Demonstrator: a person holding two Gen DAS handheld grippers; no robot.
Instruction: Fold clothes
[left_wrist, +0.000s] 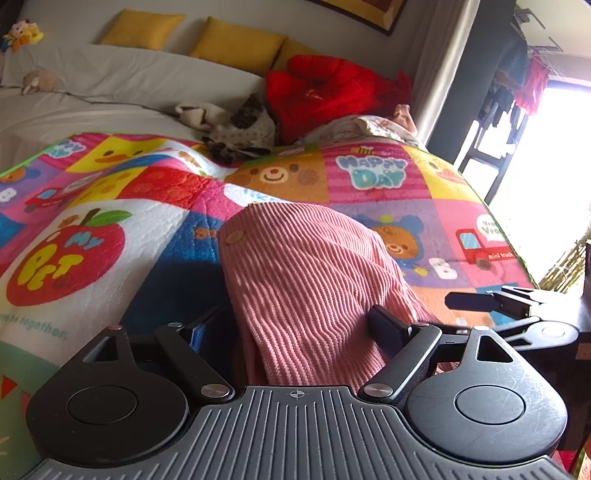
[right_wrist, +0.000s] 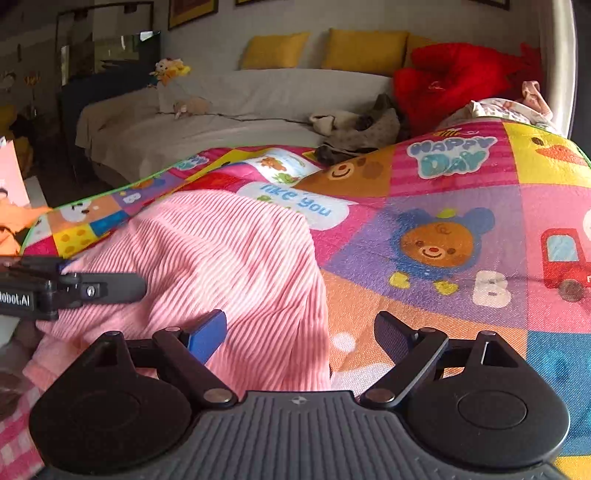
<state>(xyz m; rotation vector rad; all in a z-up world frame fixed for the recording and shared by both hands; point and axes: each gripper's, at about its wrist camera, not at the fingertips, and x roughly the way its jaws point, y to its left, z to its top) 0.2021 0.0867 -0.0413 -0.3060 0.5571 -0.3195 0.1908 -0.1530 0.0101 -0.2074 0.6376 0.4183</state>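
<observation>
Pink ribbed garment (left_wrist: 314, 280): lies on the quilt (left_wrist: 369, 173) at its near edge, humped and partly doubled over, with its near part running down out of view under both cameras.
Quilt: bright patchwork with bears, an apple and a truck, spread over the bed (left_wrist: 129, 92); it is the bare ground to the garment's right in the right wrist view.
Left claw (left_wrist: 303, 325): jaws stand wide, the garment between them; the right finger (left_wrist: 388, 328) lies against the cloth, but nothing is pinched.
Right claw (right_wrist: 299, 332): jaws wide too, straddling the garment's right edge; blue-padded left finger (right_wrist: 208, 334) over the cloth, the other over bare quilt. Nothing is held.
Stage, as a judgement: both claws look set to take hold of the near edge for a fold; no grip yet.
Risk, quilt: a claw closing low could pinch the quilt along with the garment and drag it.
Risk, layers: the cloth is bunched, so a claw may catch one layer only, and the fold would come out skewed.
Risk, edge: the garment hangs near the bed's edge; an uneven pull could slide it off.
Risk, claws: the two are close together and could knock on closing in.
Hidden: the garment's near hem, its full shape and what kind it is; the left claw's left fingertip sits in shadow behind the cloth.
Background: yellow cushions (left_wrist: 236, 44), a red plush (left_wrist: 321, 92) and a heap of other clothes (left_wrist: 236, 129) lie well apart, too small to sort out.
</observation>
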